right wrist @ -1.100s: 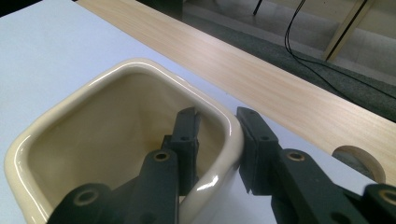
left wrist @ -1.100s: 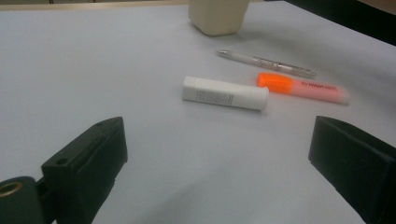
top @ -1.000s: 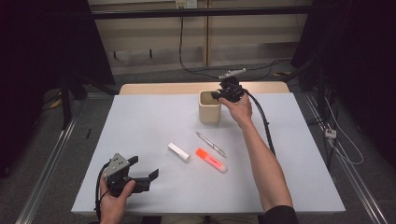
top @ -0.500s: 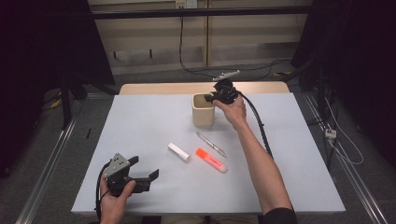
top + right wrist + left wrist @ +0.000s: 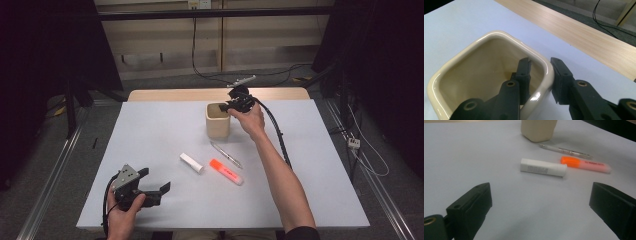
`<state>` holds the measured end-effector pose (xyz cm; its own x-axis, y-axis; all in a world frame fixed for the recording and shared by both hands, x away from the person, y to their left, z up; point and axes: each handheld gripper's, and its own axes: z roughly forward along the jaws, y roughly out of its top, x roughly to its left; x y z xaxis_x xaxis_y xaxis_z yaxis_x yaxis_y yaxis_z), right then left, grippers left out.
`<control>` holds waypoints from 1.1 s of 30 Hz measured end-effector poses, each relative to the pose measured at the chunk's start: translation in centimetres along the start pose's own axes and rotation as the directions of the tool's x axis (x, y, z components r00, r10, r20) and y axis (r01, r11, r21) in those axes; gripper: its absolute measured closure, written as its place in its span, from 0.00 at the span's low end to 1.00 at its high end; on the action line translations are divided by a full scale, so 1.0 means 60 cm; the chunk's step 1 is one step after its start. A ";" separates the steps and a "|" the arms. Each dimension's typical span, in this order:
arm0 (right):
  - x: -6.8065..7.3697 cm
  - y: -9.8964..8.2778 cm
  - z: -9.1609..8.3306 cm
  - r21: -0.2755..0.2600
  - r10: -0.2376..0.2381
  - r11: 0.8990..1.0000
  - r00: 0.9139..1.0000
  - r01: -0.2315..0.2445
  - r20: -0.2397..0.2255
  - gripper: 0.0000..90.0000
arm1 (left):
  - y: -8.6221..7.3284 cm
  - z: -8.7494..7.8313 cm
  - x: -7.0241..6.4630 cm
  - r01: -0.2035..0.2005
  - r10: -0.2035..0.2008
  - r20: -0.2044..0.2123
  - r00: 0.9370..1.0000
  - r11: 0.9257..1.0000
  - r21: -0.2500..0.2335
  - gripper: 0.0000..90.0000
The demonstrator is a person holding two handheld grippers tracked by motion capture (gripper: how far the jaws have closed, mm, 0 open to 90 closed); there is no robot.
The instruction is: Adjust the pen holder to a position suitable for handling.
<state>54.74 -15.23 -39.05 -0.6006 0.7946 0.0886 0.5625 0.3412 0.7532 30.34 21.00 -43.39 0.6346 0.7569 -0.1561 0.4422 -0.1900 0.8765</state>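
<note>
While claw [image 5: 540,80] grips, cup [image 5: 461,82] empty

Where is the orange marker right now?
In the high view the orange marker lies on the white table, right of the white tube and just in front of the clear pen, nearer the person than the cream cup.

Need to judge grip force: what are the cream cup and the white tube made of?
Cream cup: likely glazed ceramic, judging by its glossy highlights and thick rounded rim. White tube: probably matte plastic, with a dull, even surface and small print on its side.
</note>
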 end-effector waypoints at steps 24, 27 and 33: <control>0.009 -0.004 -0.002 -0.001 0.060 0.998 0.997 -0.060 0.055 0.79 | 0.001 0.001 -0.001 -0.005 0.005 0.003 1.000 1.000 0.007 0.05; 0.008 -0.007 -0.003 -0.017 0.074 0.997 0.996 -0.074 0.046 0.77 | 0.000 0.001 -0.001 -0.004 0.004 0.003 1.000 1.000 0.005 0.05; 0.002 -0.015 -0.017 -0.062 0.081 0.995 0.997 -0.079 0.018 0.59 | 0.000 0.001 -0.001 -0.005 0.005 0.006 1.000 1.000 0.007 0.05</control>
<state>53.56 -15.95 -39.06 -0.5429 0.8285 0.1370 0.5721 0.2454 0.7826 30.38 20.92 -43.41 0.6404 0.7523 -0.1547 0.4433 -0.1977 0.8743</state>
